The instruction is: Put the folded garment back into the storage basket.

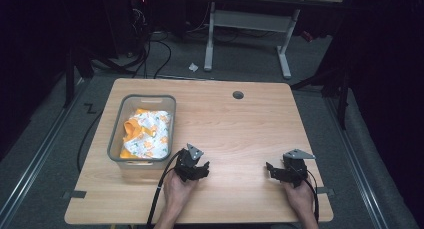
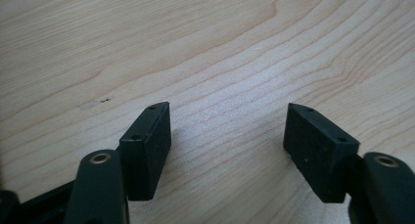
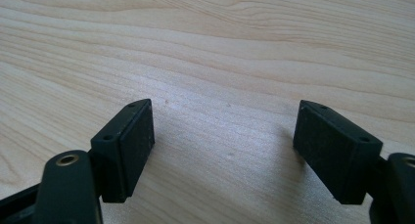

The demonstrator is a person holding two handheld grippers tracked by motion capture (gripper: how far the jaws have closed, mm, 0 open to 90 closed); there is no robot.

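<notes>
A grey plastic bin stands on the left part of the wooden table. Inside it lies a crumpled white and orange patterned cloth. My left gripper rests low over the table just right of the bin's near corner, held by a hand. Its jaws stand wide apart over bare wood in the left gripper view. My right gripper sits near the table's front right, also hand-held. It is open too, with nothing between its pads.
A round cable hole sits at the table's far middle. Beyond the table stand a white desk frame and loose cables on the grey floor. A black cable trails from my left gripper over the front edge.
</notes>
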